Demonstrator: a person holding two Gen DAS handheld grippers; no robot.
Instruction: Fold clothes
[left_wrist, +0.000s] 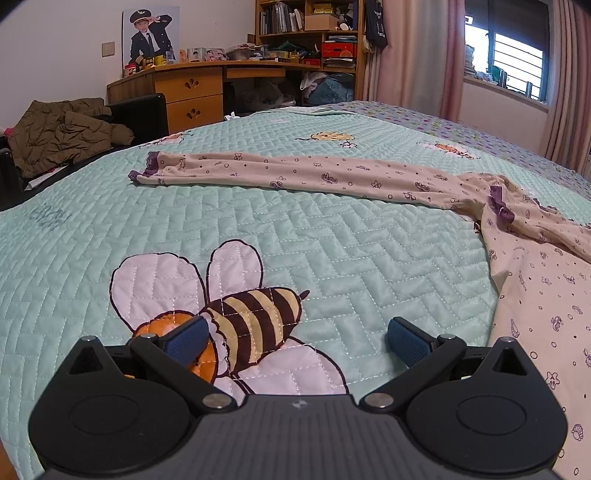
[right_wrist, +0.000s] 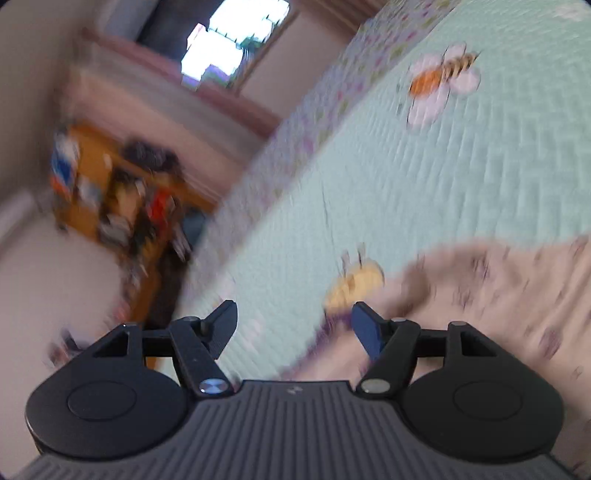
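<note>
Pyjama garment (left_wrist: 332, 173) spread across quilt (left_wrist: 184, 229), upper half of frame. Left gripper (left_wrist: 295, 341) jaws spread, empty. Right gripper (right_wrist: 293, 326) jaws spread, nothing pinched, view blurred.

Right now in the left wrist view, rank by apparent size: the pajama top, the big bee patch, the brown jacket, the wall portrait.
1. Pajama top, spanning most of the bed.
2. Bee patch, though nearness to the camera inflates it.
3. Brown jacket.
4. Portrait, farthest off, so its true size is unsure.
</note>
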